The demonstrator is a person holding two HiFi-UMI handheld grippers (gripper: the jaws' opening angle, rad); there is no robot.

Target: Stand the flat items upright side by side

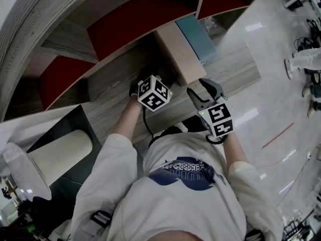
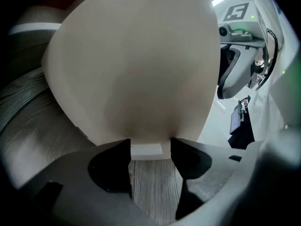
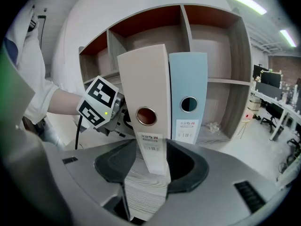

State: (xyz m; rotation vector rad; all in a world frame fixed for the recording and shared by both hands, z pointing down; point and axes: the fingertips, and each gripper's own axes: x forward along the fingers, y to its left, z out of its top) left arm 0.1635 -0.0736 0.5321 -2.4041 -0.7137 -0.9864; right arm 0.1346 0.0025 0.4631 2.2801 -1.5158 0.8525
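Grey wood shelf (image 1: 113, 87) with red-backed compartments carries both binders. My left tool (image 2: 149, 147), spread, sits at the low edge of the beige binder (image 2: 136, 65), on its broad side. Mid-frame, my right tool (image 3: 153, 157) pinches that upright binder's spine. The light-blue binder (image 3: 188, 79) stands against its right.

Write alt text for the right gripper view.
A beige binder stands upright beside a blue binder on a wooden shelf, with the right gripper clamping its spine. The left gripper is just left of it in the picture.
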